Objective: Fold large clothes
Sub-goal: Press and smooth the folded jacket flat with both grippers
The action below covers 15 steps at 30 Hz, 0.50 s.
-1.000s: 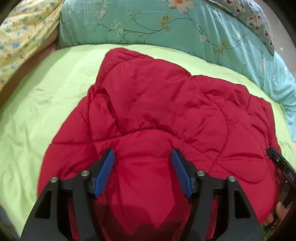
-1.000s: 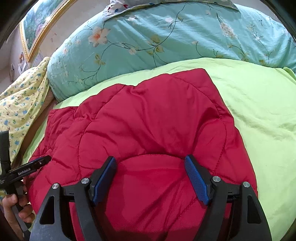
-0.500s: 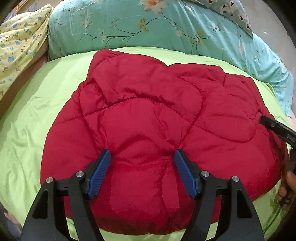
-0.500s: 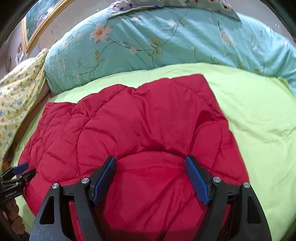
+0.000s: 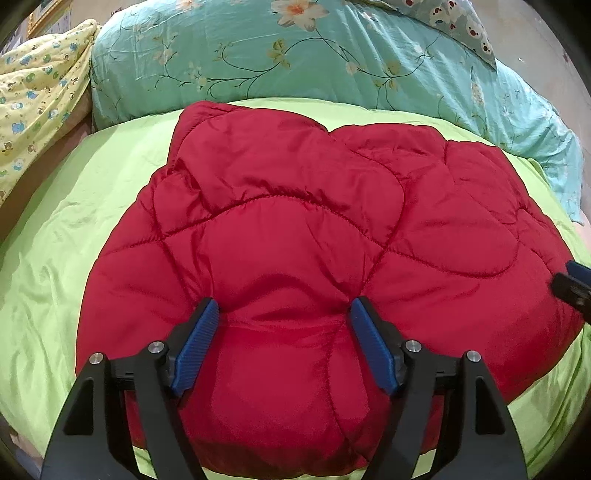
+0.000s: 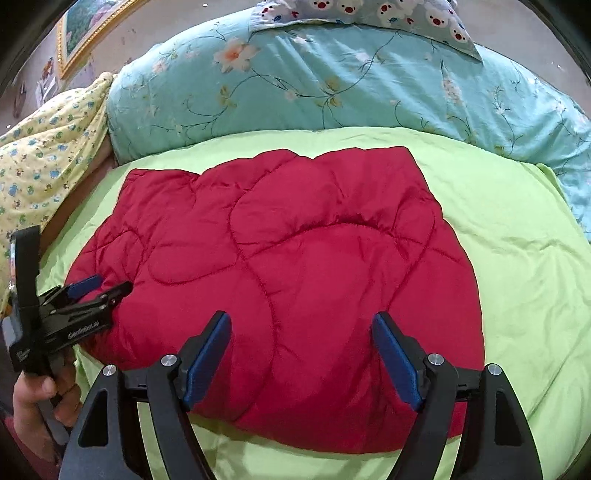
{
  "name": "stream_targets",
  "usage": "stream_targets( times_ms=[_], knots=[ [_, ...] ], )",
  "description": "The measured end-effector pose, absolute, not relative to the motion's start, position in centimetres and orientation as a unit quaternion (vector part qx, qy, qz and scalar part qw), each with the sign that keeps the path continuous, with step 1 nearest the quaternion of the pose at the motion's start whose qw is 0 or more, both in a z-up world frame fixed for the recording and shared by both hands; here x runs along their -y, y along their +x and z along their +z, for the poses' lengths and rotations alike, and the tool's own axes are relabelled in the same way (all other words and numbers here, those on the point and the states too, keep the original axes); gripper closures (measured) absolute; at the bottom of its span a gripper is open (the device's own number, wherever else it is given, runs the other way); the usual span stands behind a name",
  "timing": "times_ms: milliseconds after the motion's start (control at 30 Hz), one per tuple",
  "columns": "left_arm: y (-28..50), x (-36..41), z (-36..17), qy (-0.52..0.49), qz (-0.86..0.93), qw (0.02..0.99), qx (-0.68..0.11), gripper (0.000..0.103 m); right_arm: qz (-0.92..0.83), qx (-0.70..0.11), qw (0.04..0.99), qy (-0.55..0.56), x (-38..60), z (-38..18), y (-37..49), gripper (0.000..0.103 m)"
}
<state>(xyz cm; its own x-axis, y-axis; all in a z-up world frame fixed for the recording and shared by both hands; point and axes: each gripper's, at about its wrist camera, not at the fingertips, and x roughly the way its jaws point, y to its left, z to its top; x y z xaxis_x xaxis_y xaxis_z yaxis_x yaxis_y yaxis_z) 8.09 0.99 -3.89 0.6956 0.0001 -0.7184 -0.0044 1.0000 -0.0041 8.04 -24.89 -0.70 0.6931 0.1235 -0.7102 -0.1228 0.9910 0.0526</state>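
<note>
A red quilted padded garment (image 5: 295, 236) lies folded into a thick bundle on a lime-green bed sheet (image 5: 74, 229); it also shows in the right wrist view (image 6: 288, 266). My left gripper (image 5: 284, 314) is open, its blue pads (image 5: 195, 347) hovering over the garment's near left part, holding nothing. My right gripper (image 6: 301, 328) is open and empty above the garment's near right part. The left gripper also shows at the left in the right wrist view (image 6: 99, 286), at the garment's left edge. The right gripper's tip shows at the right edge of the left wrist view (image 5: 576, 282).
A teal floral duvet (image 6: 332, 81) is piled along the far side of the bed. A yellow patterned blanket (image 6: 40, 158) lies at the far left. A bear-print pillow (image 6: 388, 14) sits behind the duvet. A framed picture (image 6: 88, 26) hangs on the wall.
Both grippers have pulled back toward me and risen, so the whole garment and the sheet's near edge now show. Both stay open. The garment lies unmoved.
</note>
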Motion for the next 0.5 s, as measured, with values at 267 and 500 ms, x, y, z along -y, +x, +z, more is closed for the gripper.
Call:
stream_targets(
  times_ms=[267, 500],
  knots=[
    [7.9, -0.9, -3.8, -0.002, 0.000, 0.921, -0.391, 0.028, 0.039, -0.404, 0.914, -0.009, 25.2, -4.2, 10.1, 0.011],
    [7.9, -0.5, -3.8, 0.004, 0.006, 0.920, -0.393, 0.028, 0.043, -0.398, 0.916, -0.009, 25.5, -4.6, 10.2, 0.009]
  ],
)
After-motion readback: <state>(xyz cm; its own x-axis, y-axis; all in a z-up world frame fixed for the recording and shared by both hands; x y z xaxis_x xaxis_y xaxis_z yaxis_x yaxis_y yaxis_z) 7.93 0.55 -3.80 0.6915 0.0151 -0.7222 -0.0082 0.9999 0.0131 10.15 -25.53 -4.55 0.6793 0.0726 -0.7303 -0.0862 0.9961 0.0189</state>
